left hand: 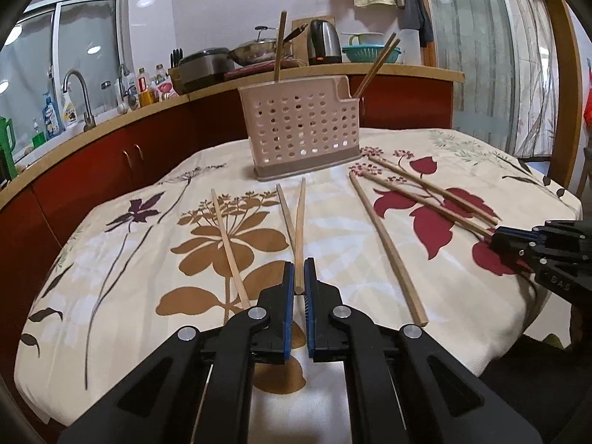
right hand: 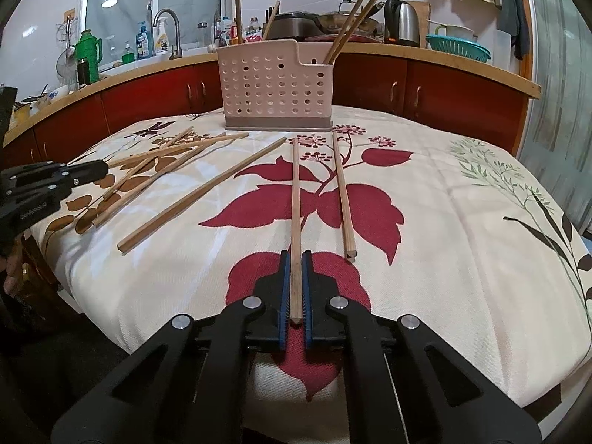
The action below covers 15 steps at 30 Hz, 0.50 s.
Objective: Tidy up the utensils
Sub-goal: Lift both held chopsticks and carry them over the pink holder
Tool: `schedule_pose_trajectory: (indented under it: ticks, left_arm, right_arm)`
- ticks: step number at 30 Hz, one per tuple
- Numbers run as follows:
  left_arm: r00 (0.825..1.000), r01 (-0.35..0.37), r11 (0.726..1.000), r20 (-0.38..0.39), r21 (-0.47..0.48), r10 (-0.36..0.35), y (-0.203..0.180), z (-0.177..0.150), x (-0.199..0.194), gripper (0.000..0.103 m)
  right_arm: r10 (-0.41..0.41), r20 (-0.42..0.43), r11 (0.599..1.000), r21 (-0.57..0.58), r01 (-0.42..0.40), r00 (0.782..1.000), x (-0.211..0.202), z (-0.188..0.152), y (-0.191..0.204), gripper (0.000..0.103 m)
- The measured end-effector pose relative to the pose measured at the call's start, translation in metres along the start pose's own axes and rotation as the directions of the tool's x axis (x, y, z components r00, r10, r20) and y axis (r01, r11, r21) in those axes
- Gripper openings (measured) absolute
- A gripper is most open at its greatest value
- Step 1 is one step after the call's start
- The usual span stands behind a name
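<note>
Left hand-held gripper [left hand: 299, 277] pinches pale wooden chopstick [left hand: 300, 222]; right hand-held gripper [right hand: 295, 270] pinches brown wooden chopstick [right hand: 295, 203]. Pink holed plastic basket [right hand: 273, 85] behind.

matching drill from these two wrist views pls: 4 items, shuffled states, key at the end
1. left hand-held gripper
2. right hand-held gripper
3. perforated holder
4. electric kettle

a. standing on the floral tablecloth
b. on the counter behind
c. closed on a chopstick over red leaves
d. closed on a chopstick over brown leaves

Pairs: 1-d, 2-c, 3-a, 4-b
</note>
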<state>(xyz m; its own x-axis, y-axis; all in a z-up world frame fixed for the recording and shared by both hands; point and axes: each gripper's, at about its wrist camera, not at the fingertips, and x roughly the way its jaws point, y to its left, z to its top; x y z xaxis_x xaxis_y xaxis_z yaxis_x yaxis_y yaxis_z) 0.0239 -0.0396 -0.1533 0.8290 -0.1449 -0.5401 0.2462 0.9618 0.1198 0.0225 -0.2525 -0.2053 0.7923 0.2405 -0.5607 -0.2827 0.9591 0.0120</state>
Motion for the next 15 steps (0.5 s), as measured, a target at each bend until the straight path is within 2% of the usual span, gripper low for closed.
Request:
schedule_pose_trajectory:
  ticks: [15]
  left_arm:
    - [0.992, -0.034, 0.999, 0.125, -0.015, 0.036, 0.008, 0.030, -0.046, 0.006]
  right_arm:
    - [-0.024, 0.097, 1.000, 0.014, 0.022, 0.995, -0.036, 0.024, 0.001, 0.007]
